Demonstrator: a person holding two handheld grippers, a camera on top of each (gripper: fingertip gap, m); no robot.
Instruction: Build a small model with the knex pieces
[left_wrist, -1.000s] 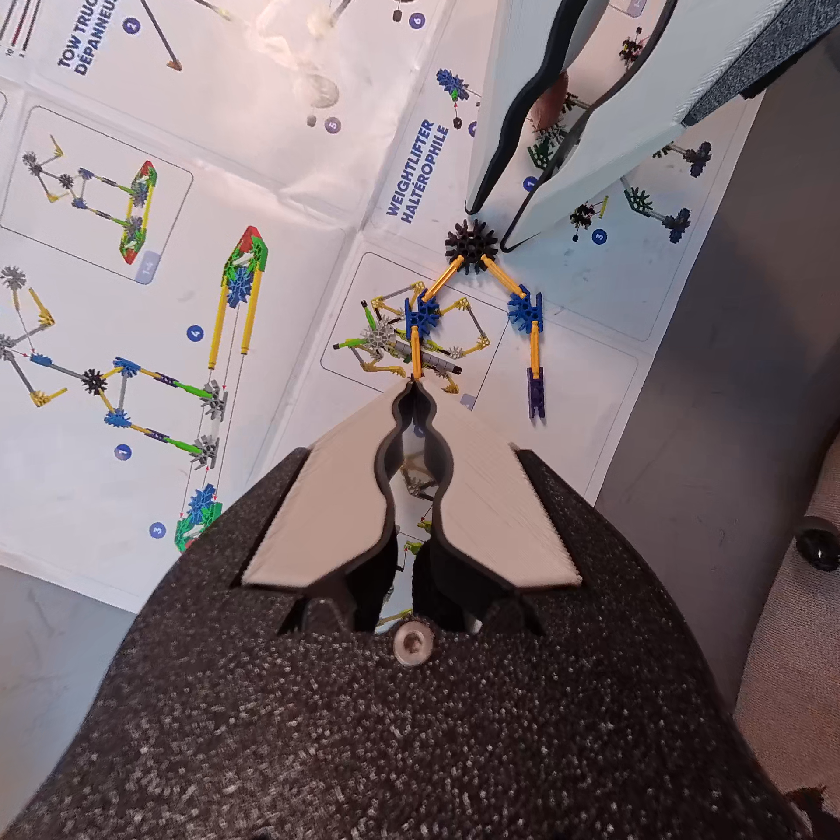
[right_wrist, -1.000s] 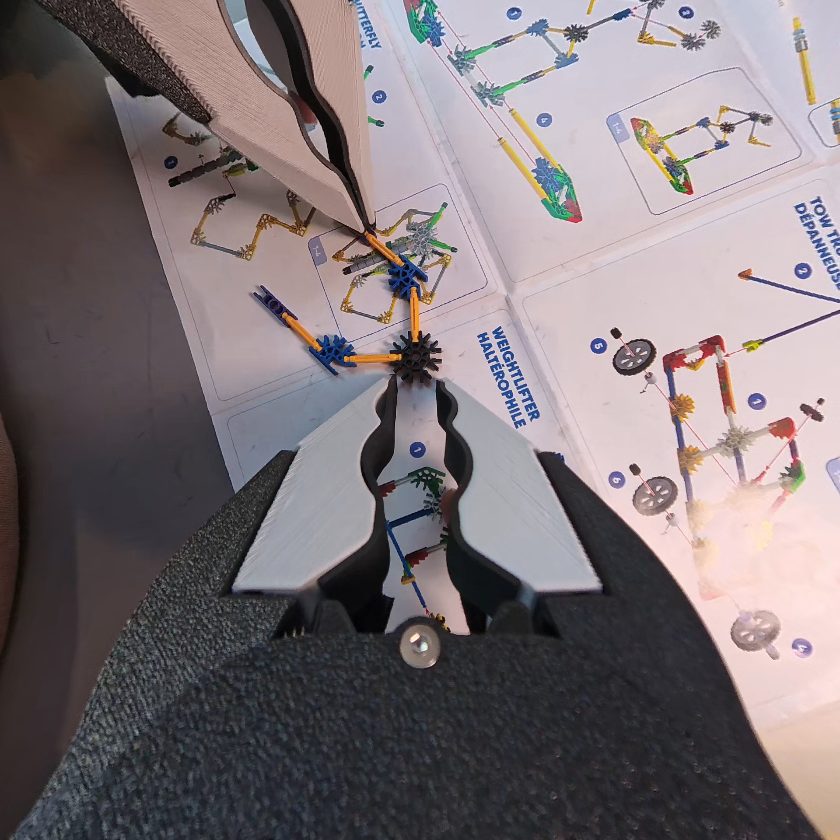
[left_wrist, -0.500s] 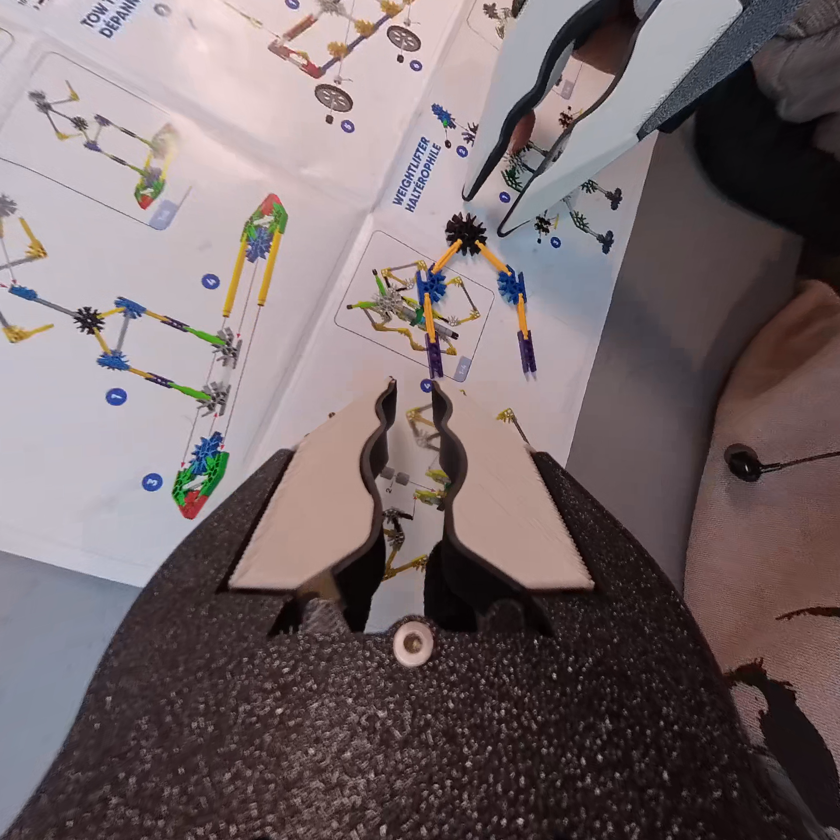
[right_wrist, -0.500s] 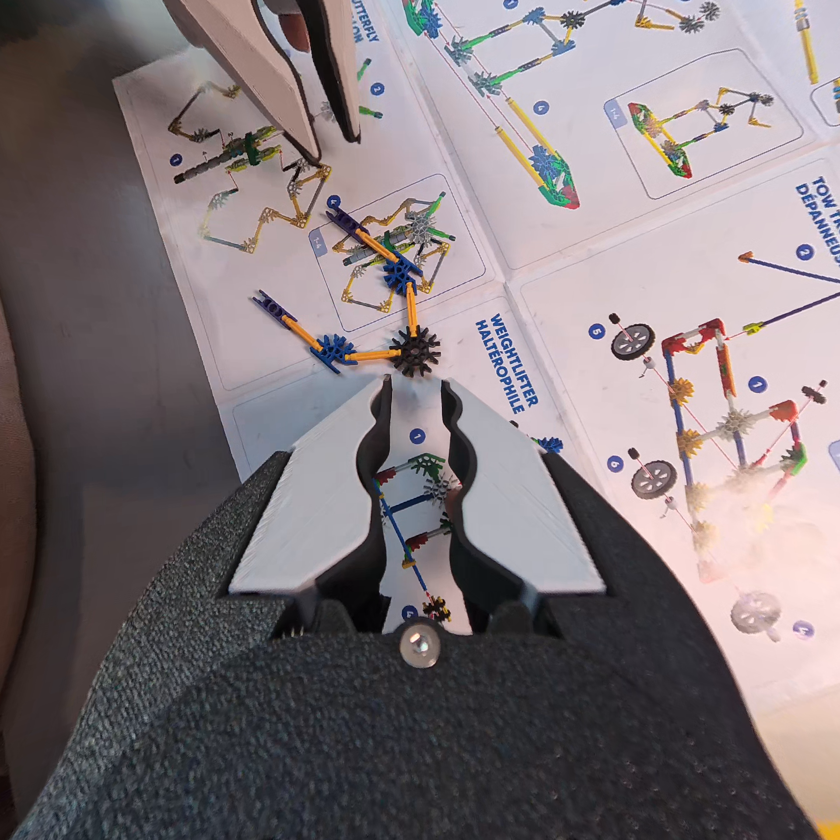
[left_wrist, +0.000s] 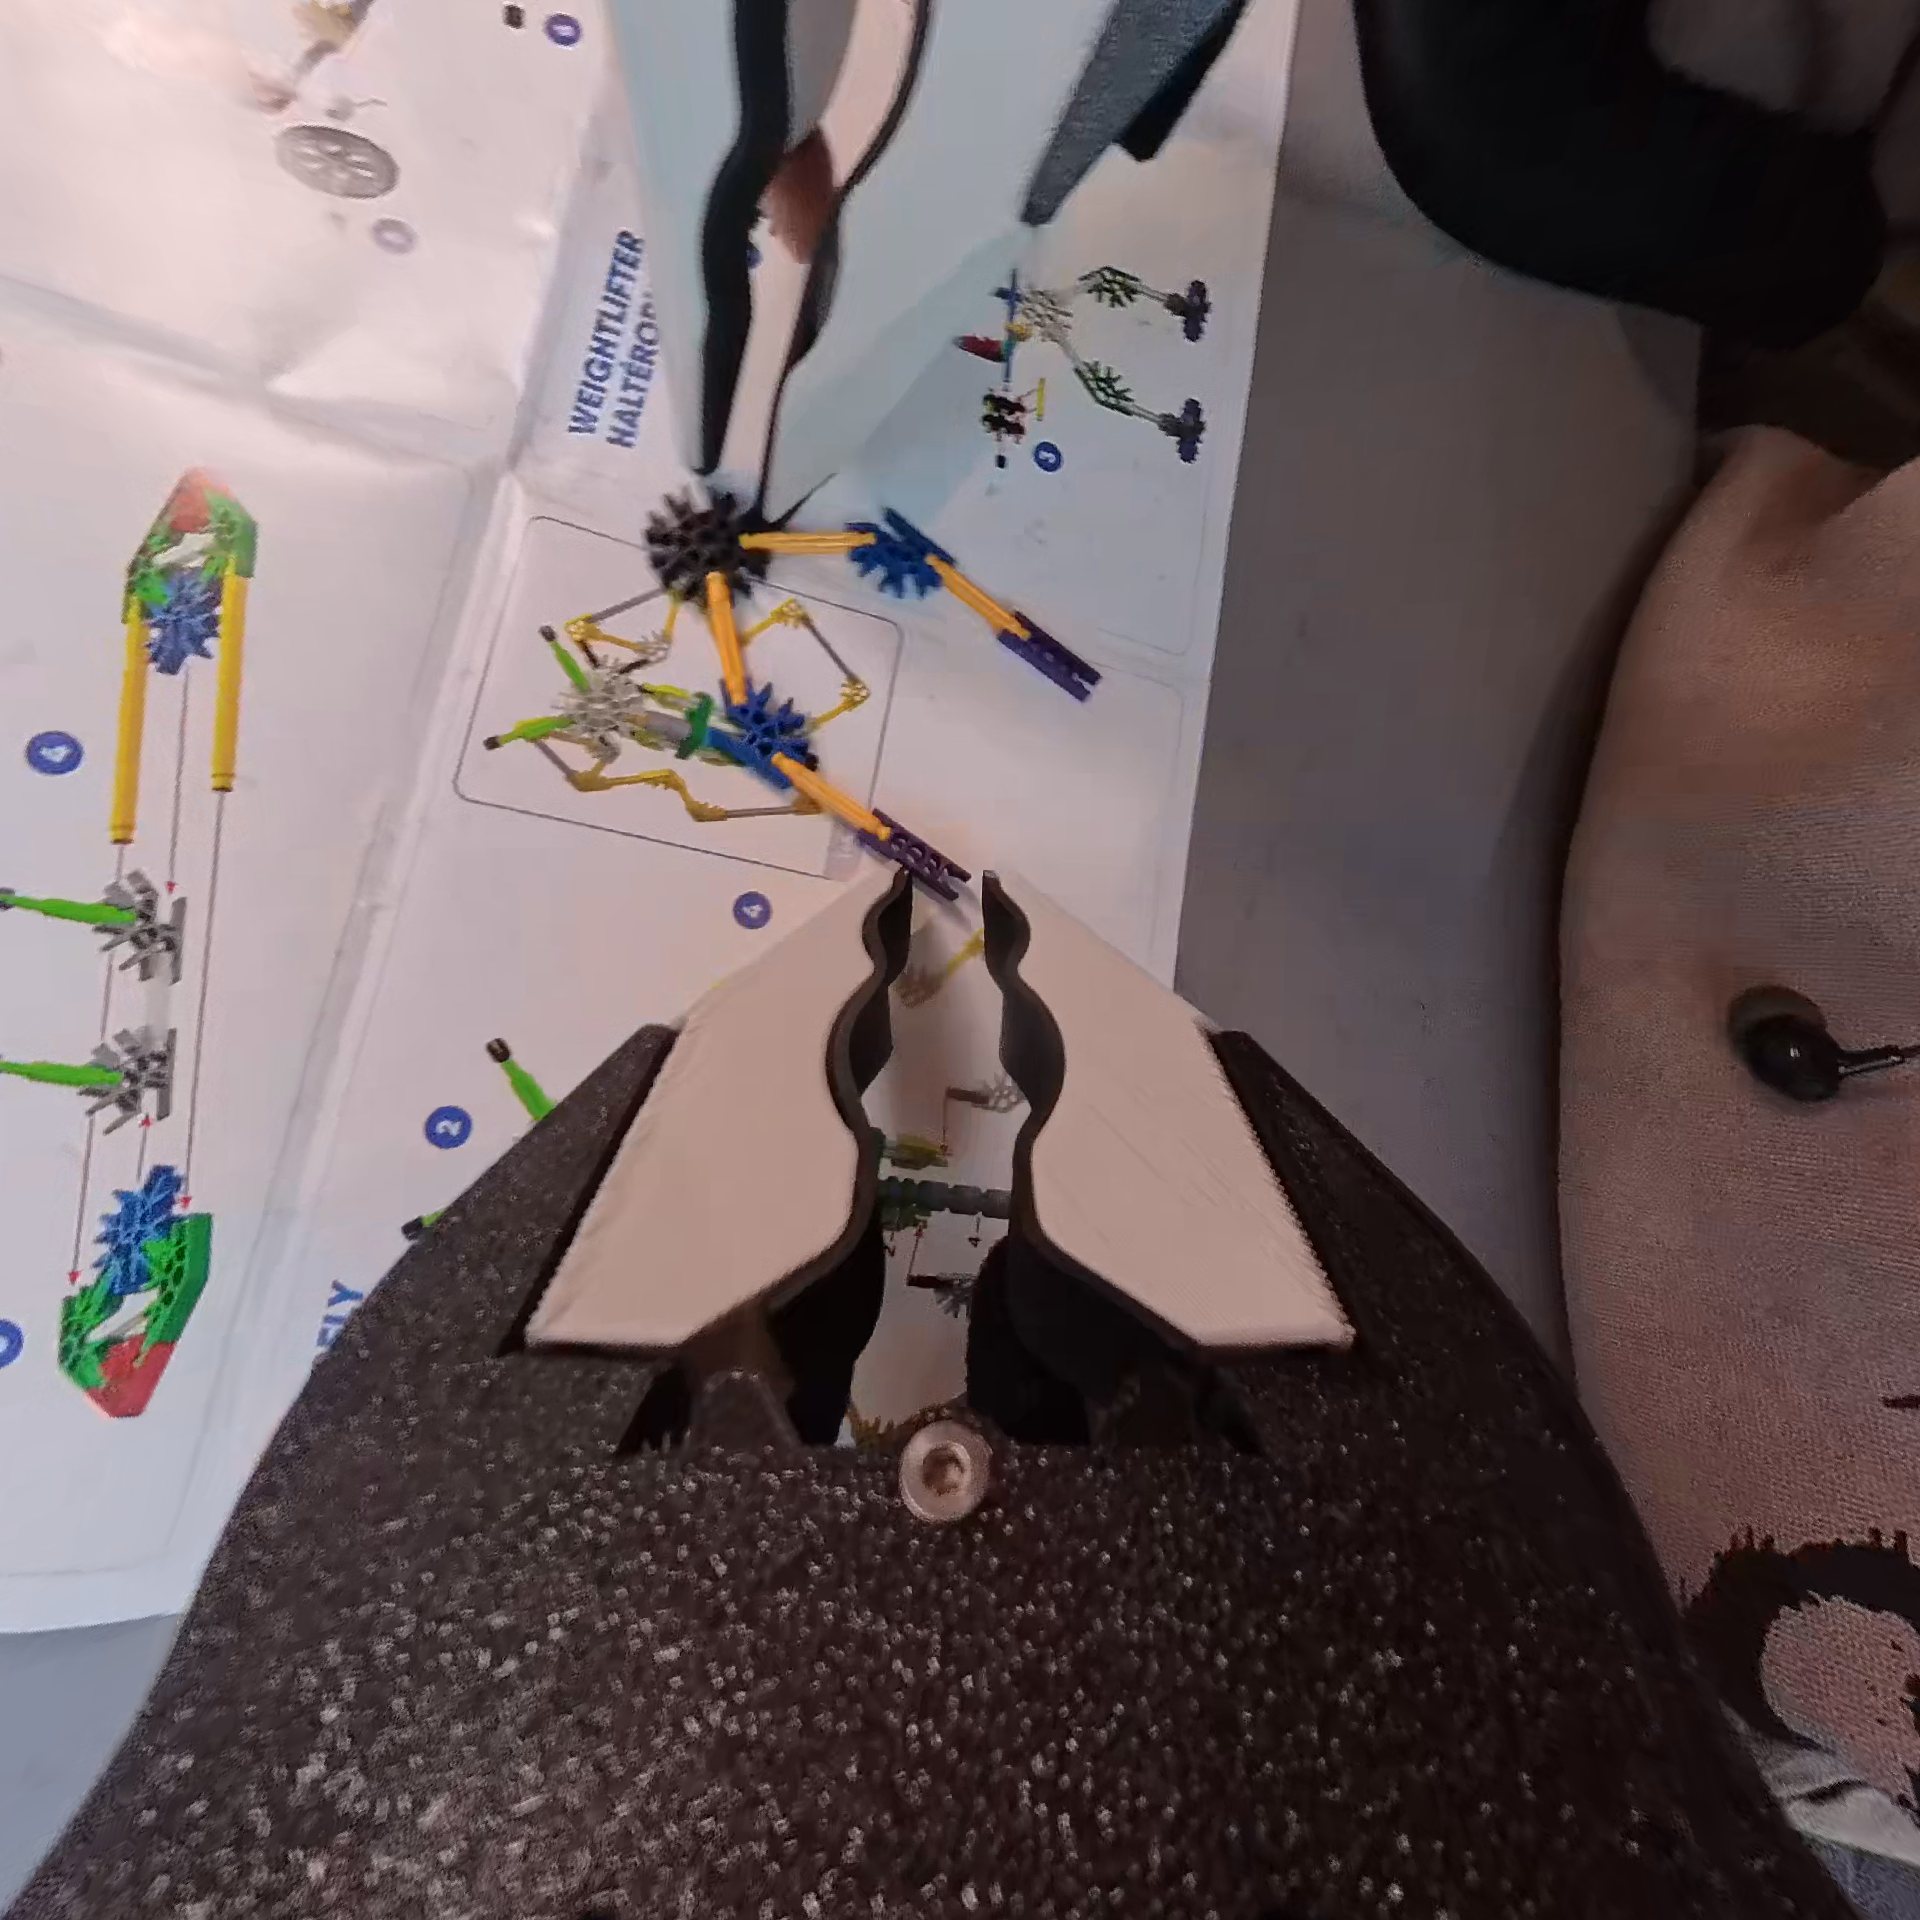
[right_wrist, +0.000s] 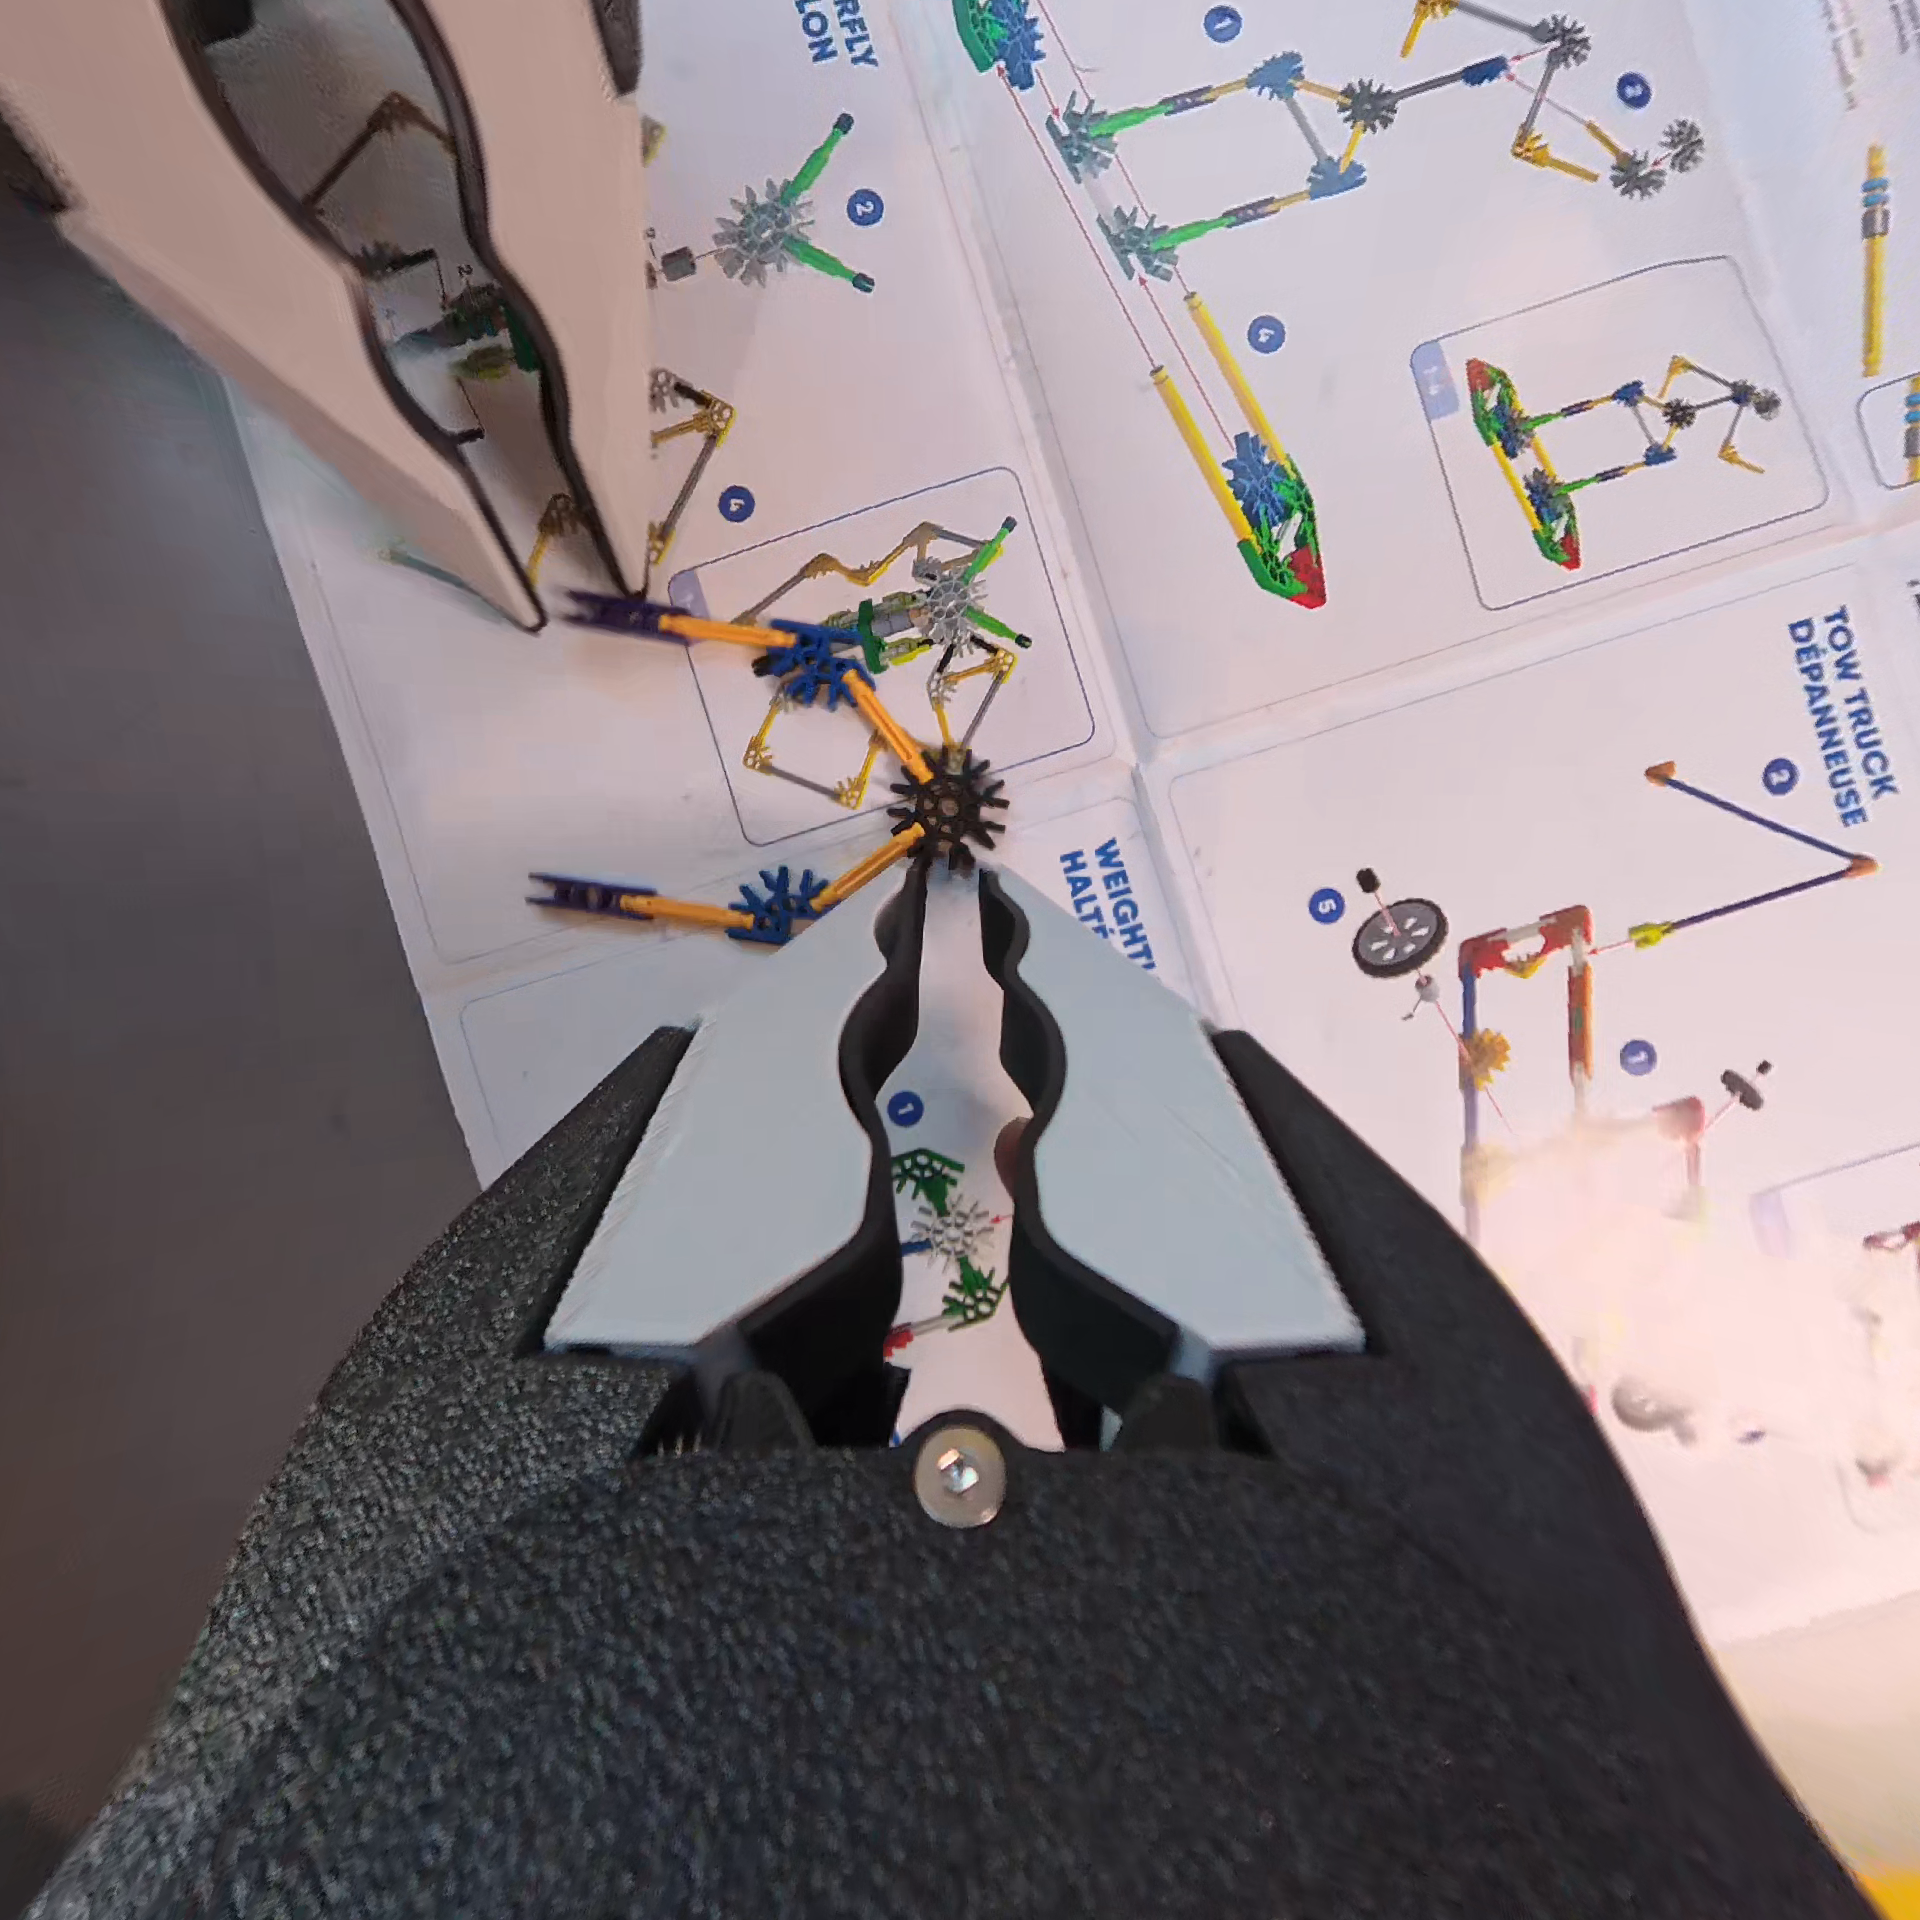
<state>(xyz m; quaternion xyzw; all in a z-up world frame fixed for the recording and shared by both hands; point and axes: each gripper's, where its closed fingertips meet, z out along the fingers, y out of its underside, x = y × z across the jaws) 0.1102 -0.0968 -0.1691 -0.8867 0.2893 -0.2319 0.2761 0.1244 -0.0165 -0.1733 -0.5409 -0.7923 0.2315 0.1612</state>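
A small rod-and-connector build lies on a printed instruction sheet (left_wrist: 312, 364). It has a black hub (left_wrist: 707, 540), two blue connectors (left_wrist: 769, 727) and yellow rods ending in purple clips (left_wrist: 1049, 665). My left gripper (left_wrist: 943, 888) is open, with its tips right at the near purple clip (left_wrist: 920, 857). My right gripper (right_wrist: 951, 883) has its jaws narrowed on the edge of the black hub (right_wrist: 948, 805). In the left wrist view the right gripper (left_wrist: 743, 478) comes down onto the hub from above. In the right wrist view the left gripper (right_wrist: 582, 608) stands at the far purple clip (right_wrist: 623, 615).
The sheet (right_wrist: 1455, 727) covers most of a grey table (right_wrist: 156, 935), whose bare strip runs along the sheet's edge. A pale cloth with a black button (left_wrist: 1787, 1049) lies beyond that strip on the right of the left wrist view. The tips of one gripper are about 9 cm away from the tips of the other.
My left gripper let go of the rod end, opened, drew back, then came close to the purple clip again. My right jaws narrowed at the hub, and the build swung round on the sheet.
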